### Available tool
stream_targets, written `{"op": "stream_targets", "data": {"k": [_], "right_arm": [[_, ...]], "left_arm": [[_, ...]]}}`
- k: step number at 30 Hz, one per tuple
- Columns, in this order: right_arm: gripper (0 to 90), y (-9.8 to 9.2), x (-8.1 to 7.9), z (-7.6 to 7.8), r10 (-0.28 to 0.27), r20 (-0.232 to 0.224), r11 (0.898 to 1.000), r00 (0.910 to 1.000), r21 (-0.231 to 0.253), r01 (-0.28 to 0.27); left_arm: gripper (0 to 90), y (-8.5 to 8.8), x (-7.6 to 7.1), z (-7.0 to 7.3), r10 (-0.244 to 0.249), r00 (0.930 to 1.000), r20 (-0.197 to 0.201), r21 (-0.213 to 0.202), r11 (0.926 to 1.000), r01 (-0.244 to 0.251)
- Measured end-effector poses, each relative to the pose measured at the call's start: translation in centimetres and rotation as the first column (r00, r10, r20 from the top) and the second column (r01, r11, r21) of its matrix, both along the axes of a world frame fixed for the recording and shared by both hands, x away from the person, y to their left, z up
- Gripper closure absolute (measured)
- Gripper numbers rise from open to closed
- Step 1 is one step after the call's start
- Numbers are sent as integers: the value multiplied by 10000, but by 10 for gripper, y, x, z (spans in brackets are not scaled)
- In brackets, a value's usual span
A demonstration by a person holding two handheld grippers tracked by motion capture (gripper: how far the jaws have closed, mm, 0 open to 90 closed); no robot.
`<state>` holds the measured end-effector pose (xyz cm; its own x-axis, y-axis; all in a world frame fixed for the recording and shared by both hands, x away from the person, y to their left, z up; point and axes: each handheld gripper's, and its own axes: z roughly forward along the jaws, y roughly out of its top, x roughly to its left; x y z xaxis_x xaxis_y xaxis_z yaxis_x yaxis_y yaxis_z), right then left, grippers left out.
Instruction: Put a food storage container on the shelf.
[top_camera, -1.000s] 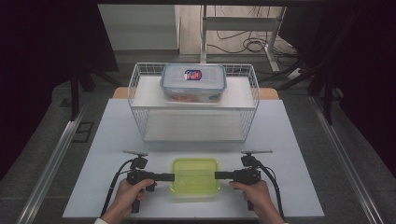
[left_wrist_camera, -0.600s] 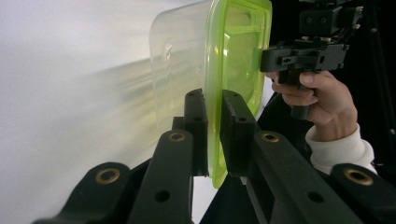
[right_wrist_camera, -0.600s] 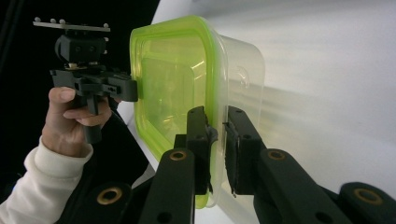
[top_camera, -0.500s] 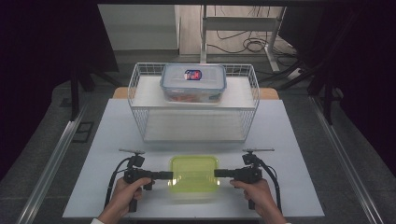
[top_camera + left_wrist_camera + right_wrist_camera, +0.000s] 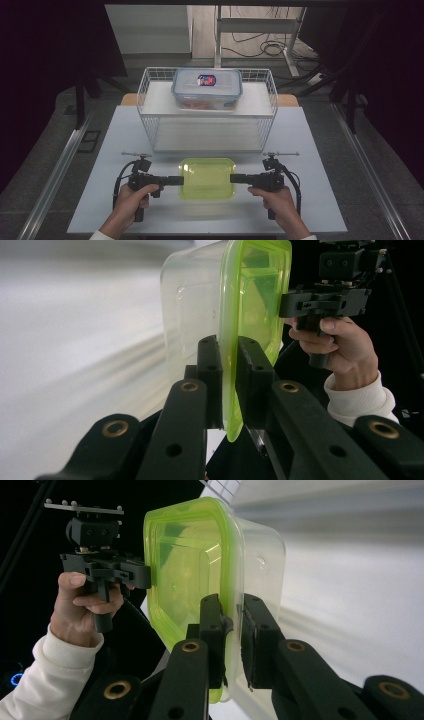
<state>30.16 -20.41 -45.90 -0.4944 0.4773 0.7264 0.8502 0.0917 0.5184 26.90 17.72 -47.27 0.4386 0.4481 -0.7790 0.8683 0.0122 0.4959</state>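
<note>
A clear container with a lime-green lid is held between both grippers near the table's front edge. My left gripper is shut on the lid's left rim, and my right gripper is shut on its right rim. In the left gripper view the black jaws clamp the green lid edge on, with my left gripper at the rim. In the right gripper view the green lid stands the same way in my right gripper.
A white wire basket stands behind the container on the white table. On the basket's upper shelf sits a clear box with a blue-grey lid. Dark floor and metal rails flank the table.
Both grippers have carried the green-lidded container slightly away from the front edge toward the basket; their hold on it is the same.
</note>
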Motion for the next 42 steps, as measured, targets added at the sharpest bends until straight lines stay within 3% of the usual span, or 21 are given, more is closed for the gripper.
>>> {"op": "stream_targets", "data": {"k": [4, 13, 14, 22, 29, 42], "right_arm": [[803, 1, 2, 11, -25, 239, 10000, 9997, -29, 26], [803, 5, 7, 53, -50, 1043, 10000, 9945, 81, 42], [803, 5, 7, 53, -50, 1043, 10000, 9945, 81, 42], [805, 9, 16, 96, -40, 1673, 9994, 9859, 354, -20], [805, 9, 30, 130, -52, 2021, 9982, 9794, 593, -69], [806, 11, 48, 166, -156, 2412, 9986, 9704, 527, 30]], "left_arm": [[821, 1, 3, 11, -2, 9999, 143, -23, 10000, 3], [821, 5, 10, 54, 13, 9967, 813, 27, 10000, -15], [821, 5, 10, 54, 13, 9967, 813, 27, 10000, -15], [821, 10, 19, 105, -28, 9885, 1512, 175, 9998, 1], [821, 12, 33, 140, -79, 9814, 1916, 205, 9998, 40], [821, 15, 57, 171, -113, 9781, 2080, 103, 9999, 93]]}}
